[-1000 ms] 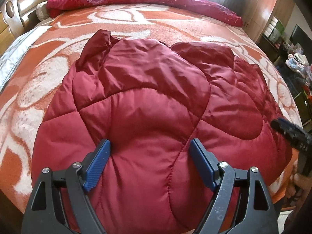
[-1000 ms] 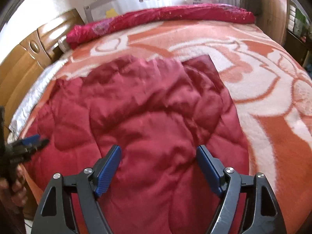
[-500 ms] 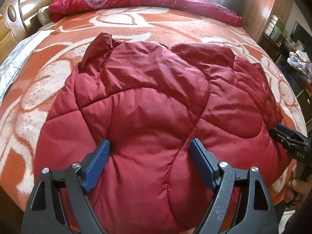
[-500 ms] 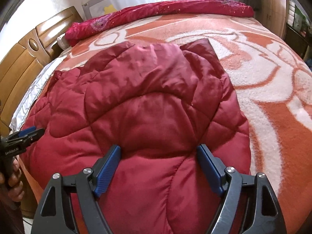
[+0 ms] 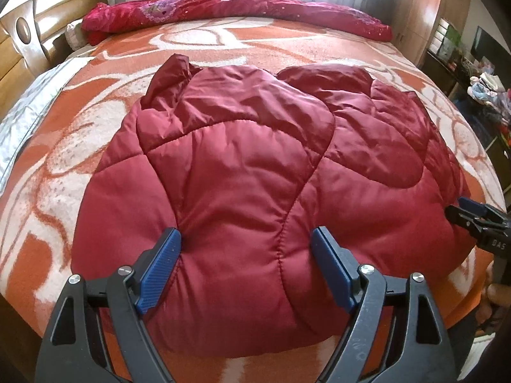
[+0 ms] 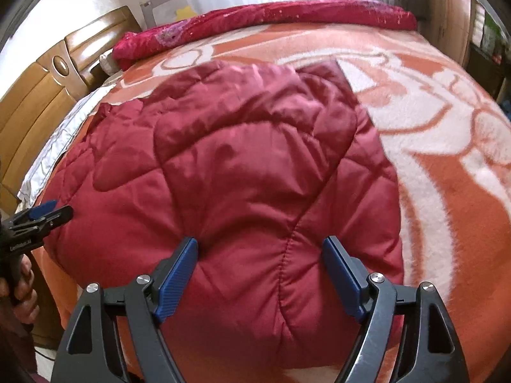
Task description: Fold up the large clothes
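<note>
Left wrist view: both tongs, left (image 5: 246, 255) and right (image 6: 260, 263), are hovering apart over the jacket's (image 5: 255, 175) near edge, positioning for a two-point grasp.

bed (image 5: 287, 48), orange blanket (image 5: 48, 166), red jacket (image 5: 255, 166)

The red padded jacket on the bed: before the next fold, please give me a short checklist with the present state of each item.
1. Red padded jacket lies fully on the orange blanket: ok.
2. Left gripper jaws open, nothing clamped: ok.
3. Right gripper jaws open, nothing clamped: ok.
4. Jacket surface smooth: not ok, the far end is bunched and wrinkled.
5. Free blanket beyond the jacket for folding forward: ok.
6. Near hem straight and reachable: cannot tell, the gripper bodies hide part of it.
</note>
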Tool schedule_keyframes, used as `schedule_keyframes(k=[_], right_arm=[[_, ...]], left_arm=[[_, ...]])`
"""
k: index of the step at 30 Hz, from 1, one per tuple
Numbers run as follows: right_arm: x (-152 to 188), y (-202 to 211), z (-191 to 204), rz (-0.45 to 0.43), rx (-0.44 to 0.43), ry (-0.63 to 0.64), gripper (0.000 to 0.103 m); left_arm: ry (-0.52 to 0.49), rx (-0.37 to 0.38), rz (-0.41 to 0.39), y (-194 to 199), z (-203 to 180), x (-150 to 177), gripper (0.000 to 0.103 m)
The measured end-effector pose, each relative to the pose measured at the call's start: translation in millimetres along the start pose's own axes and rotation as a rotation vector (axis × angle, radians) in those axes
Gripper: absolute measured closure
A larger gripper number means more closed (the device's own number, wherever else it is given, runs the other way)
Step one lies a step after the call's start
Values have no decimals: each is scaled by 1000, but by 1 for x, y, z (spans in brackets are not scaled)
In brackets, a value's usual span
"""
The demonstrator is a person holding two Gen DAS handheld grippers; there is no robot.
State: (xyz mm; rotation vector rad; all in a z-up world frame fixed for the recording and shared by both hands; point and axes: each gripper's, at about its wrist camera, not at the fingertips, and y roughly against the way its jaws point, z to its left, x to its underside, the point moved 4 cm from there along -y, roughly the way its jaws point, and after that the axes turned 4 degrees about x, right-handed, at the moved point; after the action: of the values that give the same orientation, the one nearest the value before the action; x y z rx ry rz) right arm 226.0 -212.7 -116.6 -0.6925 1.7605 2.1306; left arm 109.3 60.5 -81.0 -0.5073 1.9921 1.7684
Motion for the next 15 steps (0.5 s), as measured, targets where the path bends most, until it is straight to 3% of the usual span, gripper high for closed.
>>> schedule_keyframes(k=[5,15], right_arm=[[0,2,0,-5,3,-3,23],[16,48,7,-61,-42,11,21]], left_arm=[[-6,0,-11,2,0,0,17],[16,34,-40,31,-2,18,17]])
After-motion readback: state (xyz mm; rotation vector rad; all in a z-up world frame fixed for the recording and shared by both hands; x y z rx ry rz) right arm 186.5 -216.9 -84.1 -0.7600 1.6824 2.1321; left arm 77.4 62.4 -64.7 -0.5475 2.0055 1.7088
